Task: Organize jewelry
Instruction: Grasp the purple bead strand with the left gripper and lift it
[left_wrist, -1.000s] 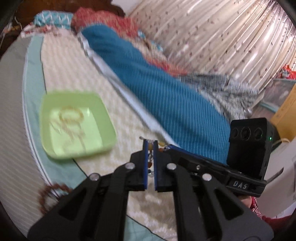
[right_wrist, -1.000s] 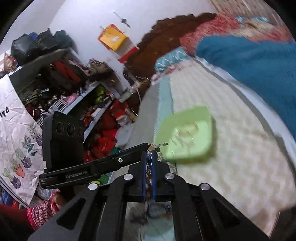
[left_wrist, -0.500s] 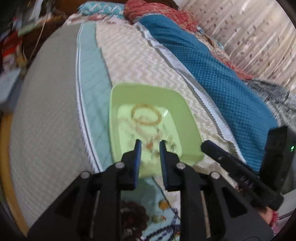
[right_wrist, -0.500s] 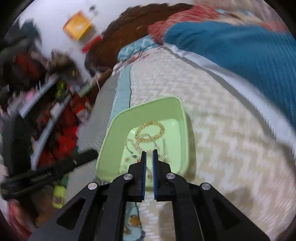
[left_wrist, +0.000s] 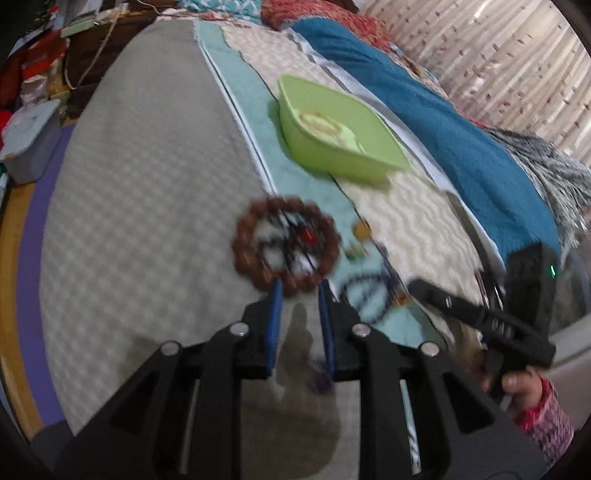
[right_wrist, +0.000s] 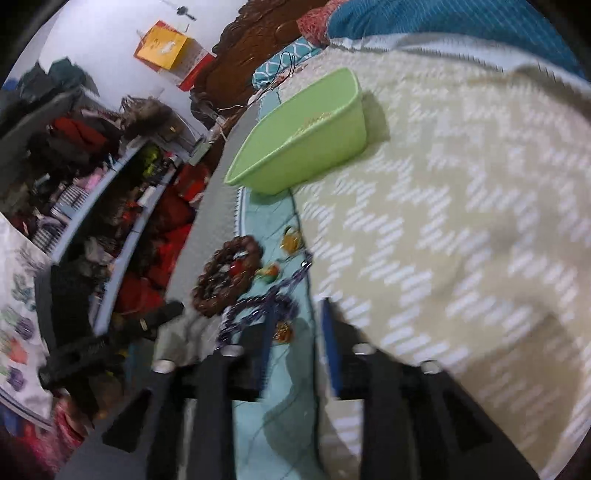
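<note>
Green plastic marks the goal: the tray (left_wrist: 340, 144) sits on the bed (left_wrist: 147, 177) with gold-coloured pieces already in it, at about one o'clock from the left tongs (left_wrist: 297, 291) and at eleven o'clock from the right tongs (right_wrist: 297, 314). Loose jewelry lies on the teal strip of the cover, nearer than the tray. A brown bead bracelet (left_wrist: 286, 247) rests just ahead of the left tongs at twelve o'clock, with a red-stoned piece inside its ring. A purple bead strand (right_wrist: 262, 310) trails beside it, right at the tip of the right tongs' left finger, and small orange and green pieces (right_wrist: 271, 273) lie between strand and tray.

Both tongs are released and empty. The right jaws have just been opening, with nothing but bedcover between them, though a small orange piece sits just by the left finger. The left jaws stand a little apart, with only bedcover between them.

Judging from this, the next pick is the risk. The pieces lie close and partly overlapped, so a closing pinch could catch the strand along with the bracelet and drag both. The soft cover may give under the tips, letting beads slip out. Both frames are blurred, so a hurried approach could miss or scatter the small pieces.
</note>
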